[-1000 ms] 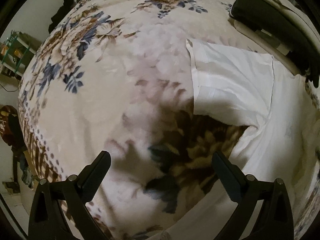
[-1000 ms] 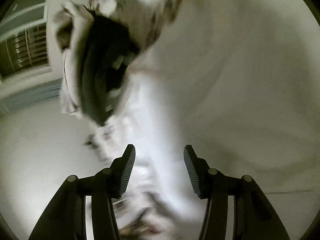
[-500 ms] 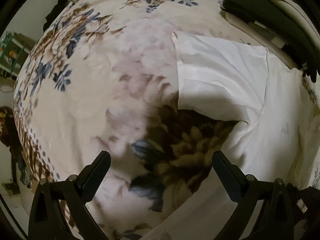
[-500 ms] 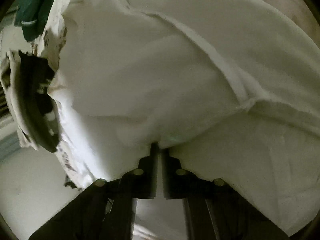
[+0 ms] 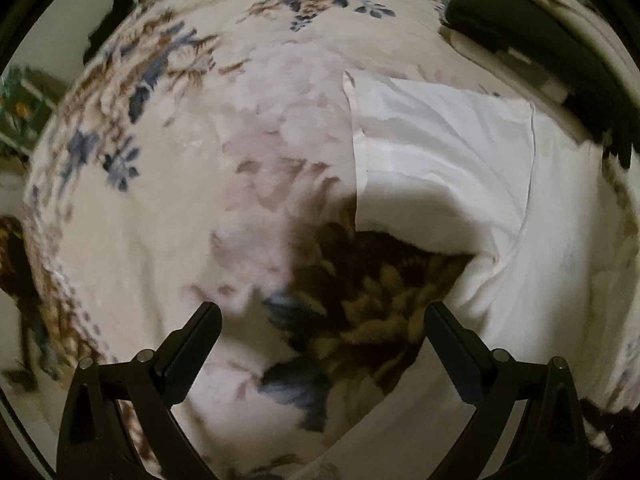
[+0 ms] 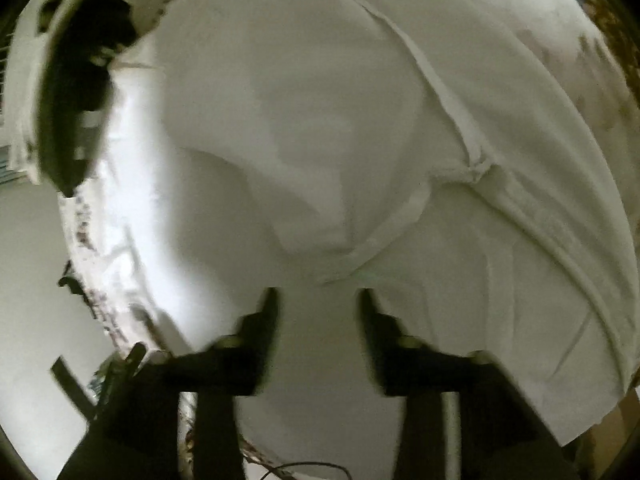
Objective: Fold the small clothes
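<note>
a floral blanket [image 5: 168,168] fills most of the left wrist view, with a dark garment [image 5: 532,44] lying along the upper right of the frame, just beyond the white shirt [image 5: 448,160]. at the far left edge there is a greenish rack [image 5: 20,108], blurred. the shirt sits in the right half of that frame, one sleeve spread flat toward the centre, its long axis running from upper left to lower right. the left gripper [image 5: 322,334] hangs over the blanket's dark flower with its jaws spread wide and nothing between them. in the right wrist view the shirt [image 6: 320,120] fills the frame, a seam running diagonally from top centre to the right. the right gripper [image 6: 318,312] is blurred, its jaws parted, a fold of shirt just above the tips. a dark bundle [image 6: 76,92] sits at the upper left.
</note>
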The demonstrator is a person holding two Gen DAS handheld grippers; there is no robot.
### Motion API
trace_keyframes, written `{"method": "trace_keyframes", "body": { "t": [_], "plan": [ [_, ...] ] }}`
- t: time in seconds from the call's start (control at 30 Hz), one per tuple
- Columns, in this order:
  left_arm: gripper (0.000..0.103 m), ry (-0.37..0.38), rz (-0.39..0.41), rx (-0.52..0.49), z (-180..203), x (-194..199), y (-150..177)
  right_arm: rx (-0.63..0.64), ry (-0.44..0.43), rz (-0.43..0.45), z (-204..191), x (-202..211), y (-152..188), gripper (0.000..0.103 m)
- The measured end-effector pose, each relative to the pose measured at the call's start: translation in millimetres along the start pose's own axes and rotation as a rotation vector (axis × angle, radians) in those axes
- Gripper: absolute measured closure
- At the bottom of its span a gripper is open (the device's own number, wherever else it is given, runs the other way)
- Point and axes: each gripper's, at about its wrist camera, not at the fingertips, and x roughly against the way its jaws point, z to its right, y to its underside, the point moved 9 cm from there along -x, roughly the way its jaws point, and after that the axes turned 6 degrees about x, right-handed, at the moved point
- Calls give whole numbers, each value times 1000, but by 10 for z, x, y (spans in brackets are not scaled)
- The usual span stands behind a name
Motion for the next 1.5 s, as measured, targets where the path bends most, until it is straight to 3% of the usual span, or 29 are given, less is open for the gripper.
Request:
{"method": "trace_keyframes", "body": {
  "t": [0.07,0.17,0.23,0.3,0.33,0.4,0.43,0.5,0.57,0.67,0.77,0.87,0.93,0.97,1.03,1.1,1.33,1.4,1.5],
  "plan": [
    [0,123,-56,89,7,-73,-43,1,12,14,-7,39,0,52],
    [4,397,-136,303,120,-206,-146,-37,20,31,208,104,-2,52],
    [6,510,-168,400,216,-299,-220,-75,29,38,362,115,-19,52],
    [18,532,-143,453,259,-371,-328,-94,44,59,404,90,-51,52],
    [29,512,-108,456,267,-394,-399,-100,55,69,457,112,-64,52],
    [97,465,-57,426,307,-383,-516,-108,69,90,518,146,-99,52],
    [98,433,-18,384,347,-329,-585,-110,73,98,529,156,-115,52],
    [98,394,71,293,431,-153,-707,-113,81,112,532,171,-137,52],
    [98,352,165,129,646,70,-778,-115,85,124,594,231,-137,52],
    [98,313,266,-227,1291,447,-506,-128,94,139,664,296,-138,52],
    [98,319,256,-489,1823,541,24,-152,100,149,761,363,-109,52],
    [93,298,169,-744,2108,440,772,-173,102,153,866,453,-82,52],
    [93,271,116,-821,2089,350,1071,-183,97,149,914,500,-57,52],
    [92,260,109,-833,2052,351,1157,-186,94,148,933,528,-46,52],
    [71,254,88,-833,1878,367,1292,-180,89,152,970,610,-27,52],
    [19,245,79,-803,1699,398,1334,-168,86,158,996,696,-5,52],
    [16,136,140,-610,1491,303,669,-150,105,157,1133,980,114,52],
    [16,118,153,-600,1662,149,581,-154,133,165,1192,1060,120,52],
    [16,68,79,-660,1876,-194,716,-172,152,171,1267,1225,126,52]
  ]
}}
